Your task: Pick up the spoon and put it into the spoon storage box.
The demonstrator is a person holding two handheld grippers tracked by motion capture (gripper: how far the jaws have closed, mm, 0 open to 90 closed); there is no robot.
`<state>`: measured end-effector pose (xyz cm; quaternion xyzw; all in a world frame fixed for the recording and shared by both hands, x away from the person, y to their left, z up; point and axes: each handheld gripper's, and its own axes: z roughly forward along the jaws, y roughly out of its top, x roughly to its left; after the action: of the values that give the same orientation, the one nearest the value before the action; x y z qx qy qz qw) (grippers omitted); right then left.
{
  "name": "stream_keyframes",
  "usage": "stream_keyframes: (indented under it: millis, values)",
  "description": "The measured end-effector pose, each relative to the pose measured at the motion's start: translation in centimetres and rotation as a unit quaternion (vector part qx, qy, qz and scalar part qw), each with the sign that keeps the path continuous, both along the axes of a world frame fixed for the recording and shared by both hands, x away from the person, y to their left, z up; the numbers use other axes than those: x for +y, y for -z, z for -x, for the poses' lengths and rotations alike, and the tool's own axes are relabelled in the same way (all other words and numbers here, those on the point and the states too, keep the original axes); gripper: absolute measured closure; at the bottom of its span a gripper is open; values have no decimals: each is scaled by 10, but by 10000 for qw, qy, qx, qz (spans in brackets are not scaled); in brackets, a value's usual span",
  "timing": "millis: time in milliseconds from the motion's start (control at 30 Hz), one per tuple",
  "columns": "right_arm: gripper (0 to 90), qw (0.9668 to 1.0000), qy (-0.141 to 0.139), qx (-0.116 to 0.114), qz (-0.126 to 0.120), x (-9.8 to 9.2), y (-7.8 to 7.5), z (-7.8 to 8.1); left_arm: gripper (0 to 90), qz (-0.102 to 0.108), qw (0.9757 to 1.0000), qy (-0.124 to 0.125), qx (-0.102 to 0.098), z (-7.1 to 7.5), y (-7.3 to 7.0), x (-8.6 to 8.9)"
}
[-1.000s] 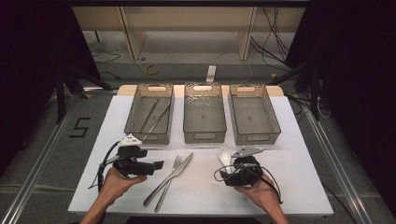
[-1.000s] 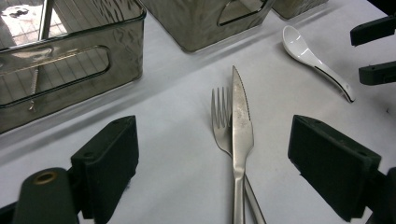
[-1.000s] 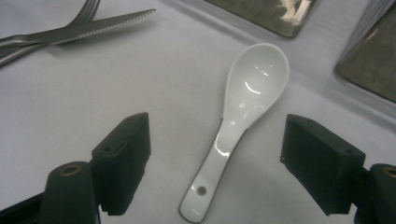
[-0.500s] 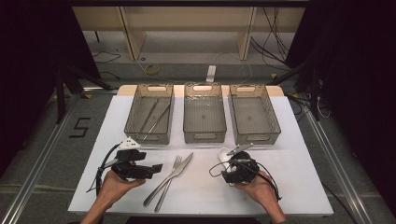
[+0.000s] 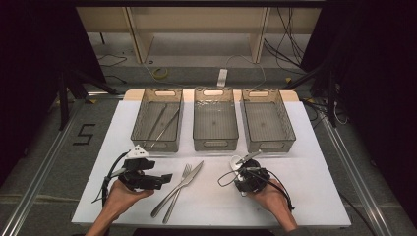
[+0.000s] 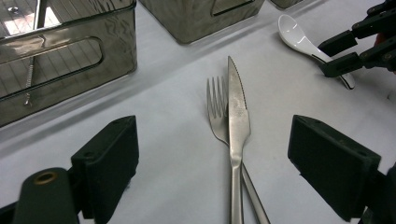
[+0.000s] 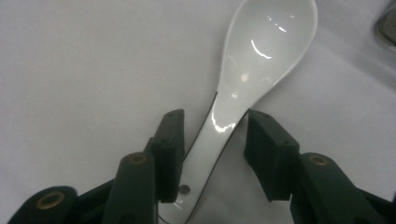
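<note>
The right gripper point(image 7: 212, 140) straddles the white spoon point(image 7: 261, 60) on the table; its jaws have just been closing, and the pads are not yet touching the handle, whose end is cut off below. The left gripper point(image 6: 212, 163) stands wide open over the fork point(image 6: 215, 107) and knife point(image 6: 237, 112). The left bin point(image 5: 158, 118) holds thin utensils, hard to identify. Since earlier, the right gripper has lowered onto the spoon.

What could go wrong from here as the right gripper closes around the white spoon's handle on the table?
The right gripper has just been closing, its jaws straddling the white spoon with a gap on each side. The glossy, tapered handle might squirt out or twist as the pads meet it. The spoon lies flat on the white table cover, so the fingertips could scrape or snag the cover. The bin just beyond could be bumped on lifting.
</note>
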<state>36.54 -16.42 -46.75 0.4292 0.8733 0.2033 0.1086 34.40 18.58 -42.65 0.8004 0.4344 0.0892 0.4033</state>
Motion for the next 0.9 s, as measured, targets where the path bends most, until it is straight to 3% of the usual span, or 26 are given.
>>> stream_keyframes:
  millis: [667,900]
  values:
    - [855,9998,-176,24,61,3,-1,-4,159,-42,10000,31,-21,0,0,0]
    - [862,9998,-195,40,13,3,-1,-4,162,-34,10000,69,-20,1,0,-2]
